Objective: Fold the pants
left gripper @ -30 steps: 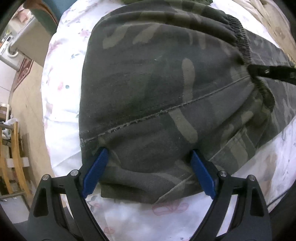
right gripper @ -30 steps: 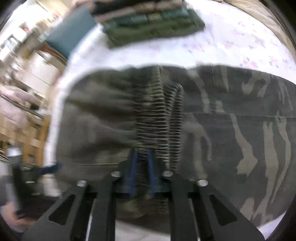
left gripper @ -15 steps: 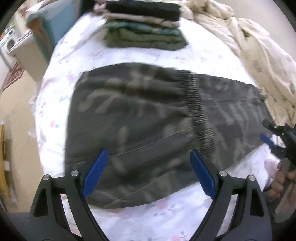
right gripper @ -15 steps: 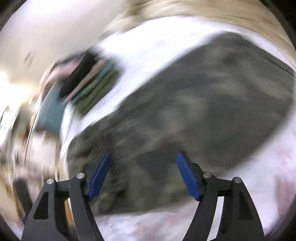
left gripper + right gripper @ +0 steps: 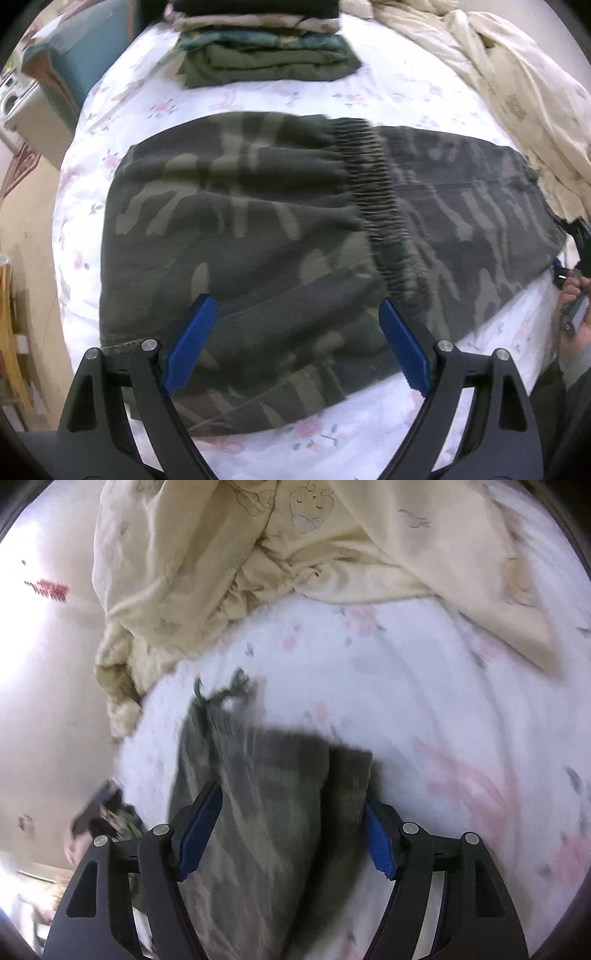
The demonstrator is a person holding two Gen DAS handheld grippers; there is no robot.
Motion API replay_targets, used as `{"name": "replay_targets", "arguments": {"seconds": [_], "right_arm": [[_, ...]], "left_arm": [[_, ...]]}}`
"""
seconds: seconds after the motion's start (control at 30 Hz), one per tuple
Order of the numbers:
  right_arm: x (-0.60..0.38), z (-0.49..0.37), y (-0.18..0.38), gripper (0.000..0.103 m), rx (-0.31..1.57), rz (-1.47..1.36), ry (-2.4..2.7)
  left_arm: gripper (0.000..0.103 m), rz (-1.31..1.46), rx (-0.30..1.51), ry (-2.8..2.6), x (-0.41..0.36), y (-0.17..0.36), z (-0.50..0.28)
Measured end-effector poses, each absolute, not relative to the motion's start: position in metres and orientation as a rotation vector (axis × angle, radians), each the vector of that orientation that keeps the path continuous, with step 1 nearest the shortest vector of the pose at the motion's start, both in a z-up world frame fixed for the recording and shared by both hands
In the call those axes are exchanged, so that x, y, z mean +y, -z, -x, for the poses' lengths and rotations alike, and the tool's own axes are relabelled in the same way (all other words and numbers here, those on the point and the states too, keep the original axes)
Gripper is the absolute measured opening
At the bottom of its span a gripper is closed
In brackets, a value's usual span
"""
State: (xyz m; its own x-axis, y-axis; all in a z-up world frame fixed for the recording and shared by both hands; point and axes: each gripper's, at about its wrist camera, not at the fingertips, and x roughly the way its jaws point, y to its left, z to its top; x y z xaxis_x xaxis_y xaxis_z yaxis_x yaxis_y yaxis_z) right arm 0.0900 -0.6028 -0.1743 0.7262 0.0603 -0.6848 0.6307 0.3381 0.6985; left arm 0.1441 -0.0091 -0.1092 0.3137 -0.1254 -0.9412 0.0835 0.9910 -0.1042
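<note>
One pair of camouflage pants (image 5: 258, 229) is shown lying flat across the flowered bed sheet (image 5: 258, 99), partly folded, with the ribbed waistband (image 5: 376, 206) laid over the middle of the cloth. Bare sheet is seen on every side of the pants: a band beyond them reaching to one stack of folded clothes (image 5: 266, 55), and a narrower strip at the near edge. One cream blanket (image 5: 509, 85) is bunched just beside the pants' right end. The left gripper (image 5: 295, 343) is held above the near part of the pants with its jaws spread wide and nothing between the blue pads (image 5: 190, 347). The right gripper (image 5: 291, 834) is set over the pants' frayed end (image 5: 221, 698); its jaws have just been closing, the cloth lies between them, and the pads are not seen to press it. No readable writing or label is visible.
</note>
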Motion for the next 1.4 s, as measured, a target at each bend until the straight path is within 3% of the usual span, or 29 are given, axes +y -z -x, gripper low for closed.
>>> {"name": "replay_targets", "arguments": {"seconds": [0.03,0.07,0.2,0.3,0.43,0.53,0.7,0.83,0.93,0.97,1.03,1.1,1.13,1.17,1.23,1.4], "right_arm": [[-0.608,-0.09,0.178,0.041,0.687,-1.197,0.395],[-0.609,-0.095,0.178,0.012,0.695,-1.195,0.359],[-0.575,-0.115,0.12,0.011,0.647,-0.901,0.228],[-0.508,-0.139,0.066,0.011,0.65,-0.617,-0.022],[-0.408,-0.143,0.035,0.011,0.692,-0.354,-0.276],[-0.335,-0.138,0.048,0.011,0.77,-0.19,-0.409],[-0.239,-0.117,0.126,0.011,0.968,0.056,-0.516],[-0.208,-0.112,0.167,0.024,1.086,0.274,-0.468],[-0.219,-0.112,0.147,0.064,1.138,0.165,-0.554],[-0.225,-0.111,0.136,0.065,1.124,0.112,-0.581],[-0.241,-0.111,0.11,0.062,1.058,-0.004,-0.633],[-0.262,-0.124,0.094,0.051,1.005,-0.152,-0.621],[-0.268,-0.133,0.095,0.03,1.009,-0.207,-0.596],[-0.272,-0.147,0.1,0.018,1.027,-0.249,-0.554],[-0.275,-0.174,0.107,0.01,1.04,-0.28,-0.47],[-0.273,-0.246,0.131,0.009,1.082,-0.276,-0.306]], "left_arm": [[0.087,0.043,1.247,0.125,-0.006,0.111,-0.147],[0.087,0.052,1.251,0.114,-0.002,0.112,-0.149],[0.087,0.106,1.247,0.087,0.011,0.109,-0.156],[0.087,0.135,1.233,0.092,0.015,0.103,-0.157],[0.087,0.13,1.209,0.111,0.015,0.095,-0.15],[0.087,0.141,1.211,0.12,0.018,0.094,-0.144],[0.087,0.148,1.207,0.124,0.021,0.091,-0.136],[0.087,0.161,1.2,0.134,0.024,0.086,-0.133],[0.088,0.166,1.194,0.142,0.025,0.083,-0.131],[0.088,0.169,1.193,0.143,0.025,0.083,-0.131],[0.087,0.175,1.191,0.145,0.026,0.082,-0.131],[0.087,0.176,1.188,0.146,0.025,0.081,-0.13],[0.087,0.17,1.188,0.147,0.024,0.081,-0.13],[0.087,0.166,1.188,0.147,0.023,0.082,-0.129],[0.087,0.162,1.19,0.141,0.024,0.083,-0.128],[0.087,0.175,1.198,0.111,0.034,0.087,-0.126]]}}
